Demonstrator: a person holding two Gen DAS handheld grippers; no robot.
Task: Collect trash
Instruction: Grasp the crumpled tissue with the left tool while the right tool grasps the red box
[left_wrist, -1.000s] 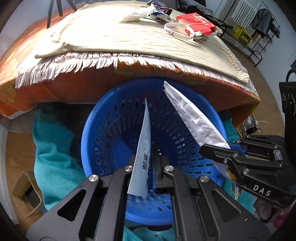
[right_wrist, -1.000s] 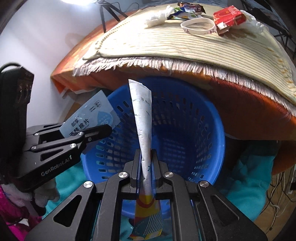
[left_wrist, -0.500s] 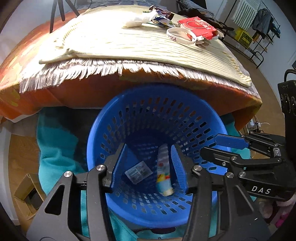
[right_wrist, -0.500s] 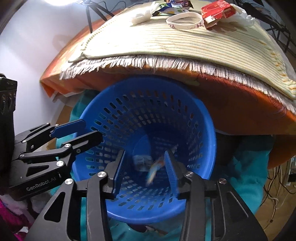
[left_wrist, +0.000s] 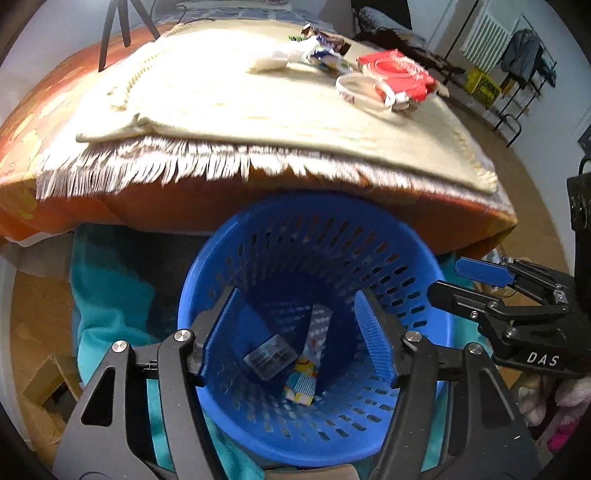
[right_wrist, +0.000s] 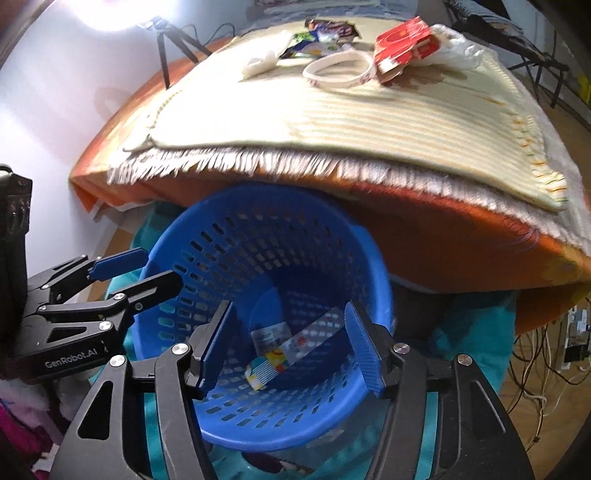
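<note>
Both tools are matte black frames with triangular cut-outs and silver screw heads. The left gripper (left_wrist: 297, 328) and right gripper (right_wrist: 290, 341) carry ribbed blue pads (left_wrist: 371, 341). White lettering reads "GenRobot.AI" at the right wrist view's lower left, "DAS" at the left view's lower right

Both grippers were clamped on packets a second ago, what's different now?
Both let go: the left gripper and right gripper stand open, and the flat packet and long wrapper have dropped to the bottom of the blue basket. The red box, white ring and wrappers lie on the blanket as before.
</note>
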